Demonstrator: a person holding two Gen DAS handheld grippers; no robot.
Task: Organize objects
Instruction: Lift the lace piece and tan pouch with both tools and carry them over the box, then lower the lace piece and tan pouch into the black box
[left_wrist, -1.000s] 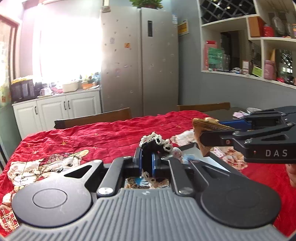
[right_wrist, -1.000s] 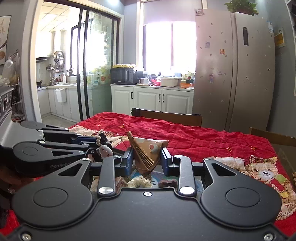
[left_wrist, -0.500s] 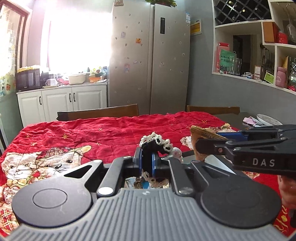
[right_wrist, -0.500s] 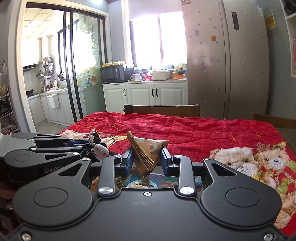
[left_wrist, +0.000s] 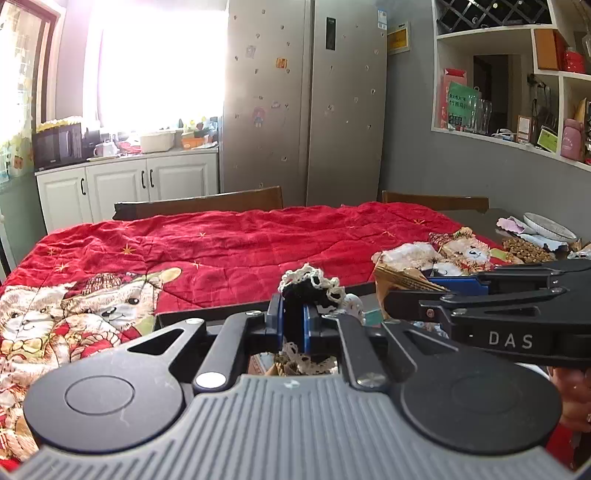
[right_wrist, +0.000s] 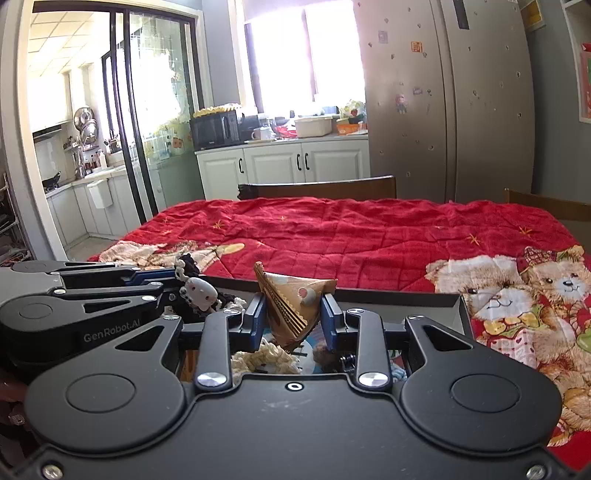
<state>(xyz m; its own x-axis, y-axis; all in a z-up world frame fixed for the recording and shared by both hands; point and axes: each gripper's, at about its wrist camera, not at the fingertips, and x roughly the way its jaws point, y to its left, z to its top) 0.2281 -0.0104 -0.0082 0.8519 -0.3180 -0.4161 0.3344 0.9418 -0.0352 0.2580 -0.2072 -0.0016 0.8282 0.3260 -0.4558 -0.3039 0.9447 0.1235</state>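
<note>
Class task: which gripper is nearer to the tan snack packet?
Right. The right gripper holds the tan snack packet between its fingers. The left gripper, beside it, grips a black lace-trimmed item.

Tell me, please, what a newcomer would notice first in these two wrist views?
Probably the red quilt with printed bears covering the table. Next, the right gripper shut on a tan snack packet, and beside it the left gripper shut on a black doll with lace trim, both above a dark box.

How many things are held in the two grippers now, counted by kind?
Black doll with lace trim, in the left gripper: 1
Brown snack packet, in the right gripper: 1
Total: 2
</note>
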